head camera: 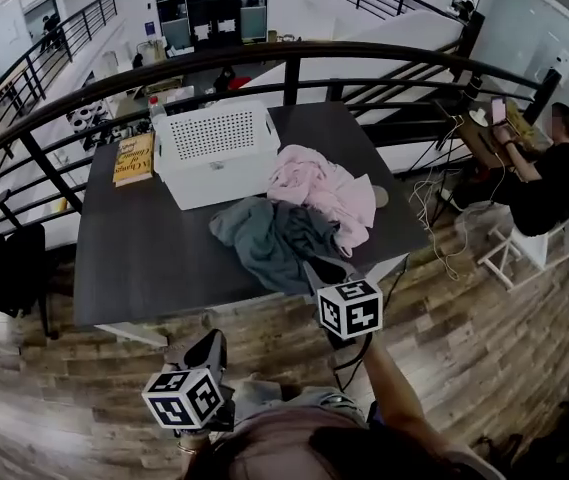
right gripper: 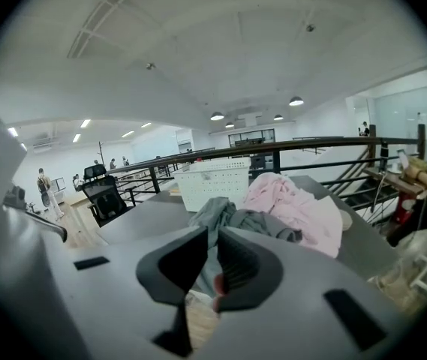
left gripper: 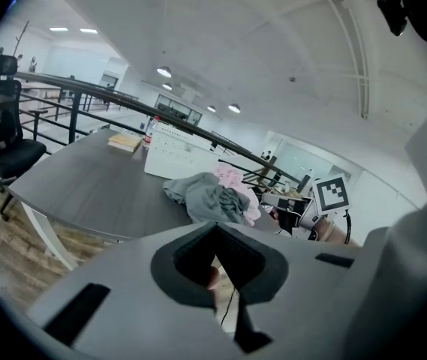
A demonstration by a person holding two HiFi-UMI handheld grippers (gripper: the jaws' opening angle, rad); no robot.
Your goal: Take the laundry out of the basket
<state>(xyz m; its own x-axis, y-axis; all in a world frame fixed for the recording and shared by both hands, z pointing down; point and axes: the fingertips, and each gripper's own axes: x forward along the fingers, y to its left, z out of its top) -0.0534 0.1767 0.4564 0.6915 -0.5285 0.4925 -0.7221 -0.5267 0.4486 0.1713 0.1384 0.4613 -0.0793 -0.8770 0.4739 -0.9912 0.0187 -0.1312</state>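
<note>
2 items are out: the pink garment and grey garment lie heaped on the table beside the white basket. My right gripper looks pinched on the grey garment's near edge. My left gripper is closed and empty, off the table. Advice: keep the pinch deep and lift slowly, or the pink garment drags along.

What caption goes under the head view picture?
Pink garment and grey garment heaped on the dark table beside the white basket.

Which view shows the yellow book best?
Head view: the yellow book lies cover up beside the basket. The left gripper view shows it small and edge-on; the right gripper view does not clearly show it.
</note>
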